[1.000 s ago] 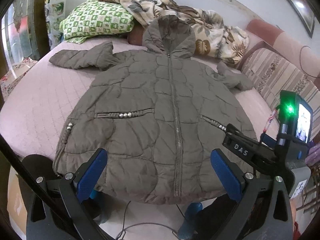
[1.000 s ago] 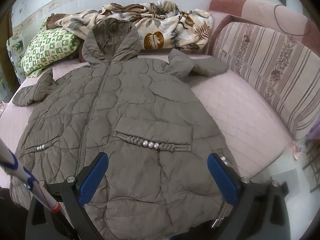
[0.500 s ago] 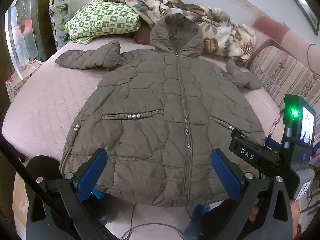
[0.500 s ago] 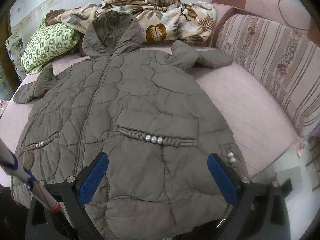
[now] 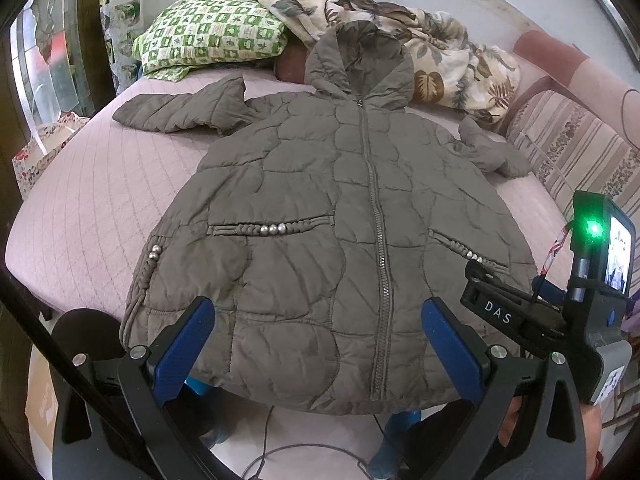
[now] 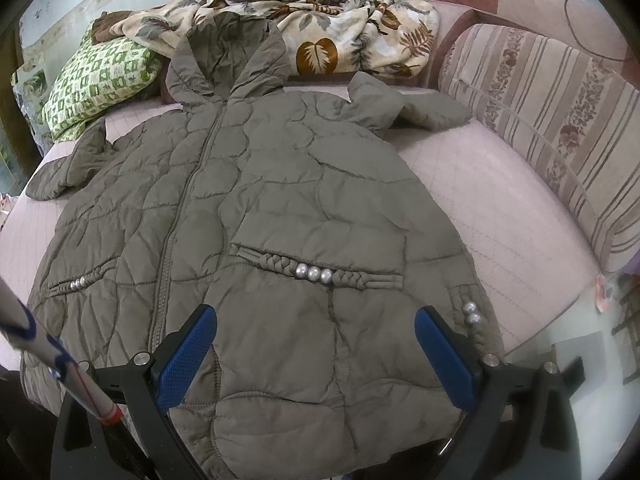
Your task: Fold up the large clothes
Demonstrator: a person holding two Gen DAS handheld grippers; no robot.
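The quilted hooded coat (image 5: 340, 216) lies zipped and face-up on the pink bed (image 5: 92, 200), sleeves out, while the left gripper (image 5: 316, 344) and right gripper (image 6: 316, 352) hover at its hem, jaws spread, likely ready to begin folding.

An olive-grey quilted hooded coat (image 5: 320, 216) lies flat, front up and zipped, on the pink bed (image 5: 92, 200). Its sleeves are spread outward. The hem hangs slightly over the bed's near edge.
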